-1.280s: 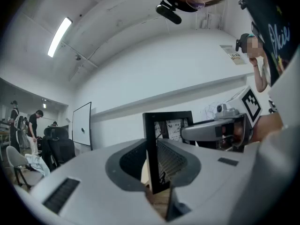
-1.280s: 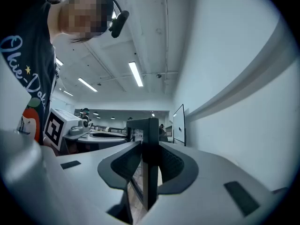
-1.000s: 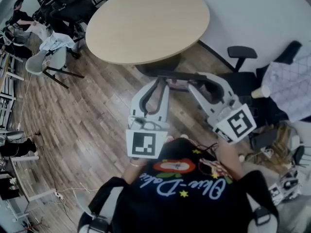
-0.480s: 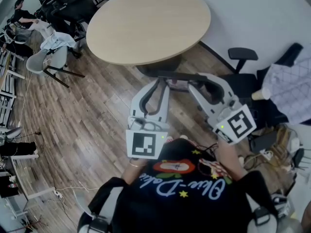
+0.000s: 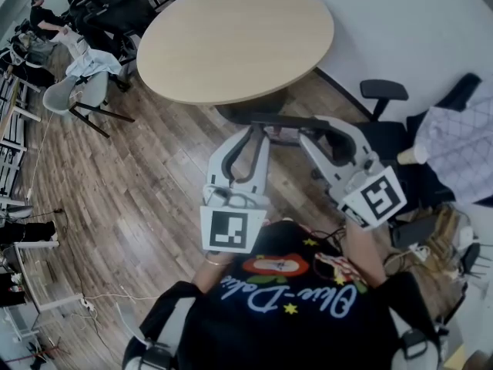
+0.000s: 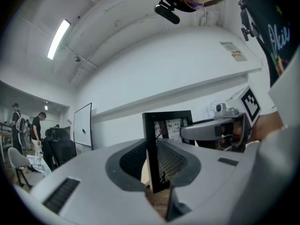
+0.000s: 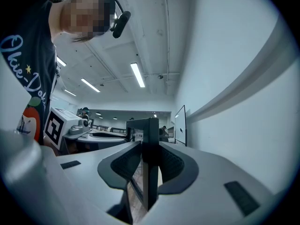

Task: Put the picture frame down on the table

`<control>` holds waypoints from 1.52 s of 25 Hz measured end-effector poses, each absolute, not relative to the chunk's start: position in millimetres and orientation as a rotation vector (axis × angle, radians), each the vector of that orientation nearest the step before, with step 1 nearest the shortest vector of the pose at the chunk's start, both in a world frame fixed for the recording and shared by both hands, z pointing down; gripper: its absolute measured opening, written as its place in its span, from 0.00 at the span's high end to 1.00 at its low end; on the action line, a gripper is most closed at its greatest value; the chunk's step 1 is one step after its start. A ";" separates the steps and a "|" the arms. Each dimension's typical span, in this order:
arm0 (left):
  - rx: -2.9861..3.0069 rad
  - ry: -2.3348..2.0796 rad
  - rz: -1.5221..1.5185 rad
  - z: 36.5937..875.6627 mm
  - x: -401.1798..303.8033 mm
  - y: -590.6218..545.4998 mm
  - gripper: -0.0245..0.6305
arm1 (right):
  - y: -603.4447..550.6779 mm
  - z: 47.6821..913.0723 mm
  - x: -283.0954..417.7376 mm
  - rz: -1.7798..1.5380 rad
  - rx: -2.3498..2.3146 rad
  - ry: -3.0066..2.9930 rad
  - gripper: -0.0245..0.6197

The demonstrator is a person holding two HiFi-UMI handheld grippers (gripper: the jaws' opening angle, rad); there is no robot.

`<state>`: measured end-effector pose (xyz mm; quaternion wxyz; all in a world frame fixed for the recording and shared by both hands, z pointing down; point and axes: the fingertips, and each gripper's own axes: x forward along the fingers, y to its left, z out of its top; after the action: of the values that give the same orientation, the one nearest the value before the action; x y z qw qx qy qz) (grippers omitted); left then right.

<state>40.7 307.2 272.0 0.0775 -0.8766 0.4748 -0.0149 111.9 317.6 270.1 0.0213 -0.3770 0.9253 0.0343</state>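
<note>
The left hand-held gripper (image 5: 256, 132) and the right hand-held gripper (image 5: 325, 134) point level over the wooden floor (image 5: 146, 199). Each of the 2 is clamped on 1 side edge of the black picture frame (image 5: 289, 120), which hangs upright in the air between them. Beyond lies the round wooden worktop (image 5: 231, 37); the frame is short of its near edge.

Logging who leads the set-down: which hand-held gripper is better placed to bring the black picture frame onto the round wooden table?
Probably left. Both clamp the black rectangular picture frame, but the left hand-held gripper sits nearer the round light wooden table; the right hand-held gripper is farther off.
</note>
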 end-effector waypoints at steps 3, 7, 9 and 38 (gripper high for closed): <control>-2.626 1.449 -0.051 276.3 41.3 308.9 0.85 | 318.1 272.5 112.7 0.104 -1.149 2.882 0.84; -2.624 1.464 -0.062 280.3 41.6 305.9 0.85 | 313.5 278.0 113.0 0.088 -1.129 2.897 0.83; -2.619 1.460 -0.073 281.4 41.2 300.4 0.85 | 307.8 279.2 112.7 0.086 -1.125 2.895 0.83; -2.684 1.348 -0.061 280.5 1.7 126.6 0.85 | 138.4 276.7 72.0 0.073 -1.227 2.880 0.83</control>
<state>1.7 126.6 280.5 0.0688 -0.8913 0.4476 -0.0201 72.0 138.4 276.7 0.0050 -0.3919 0.9197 0.0234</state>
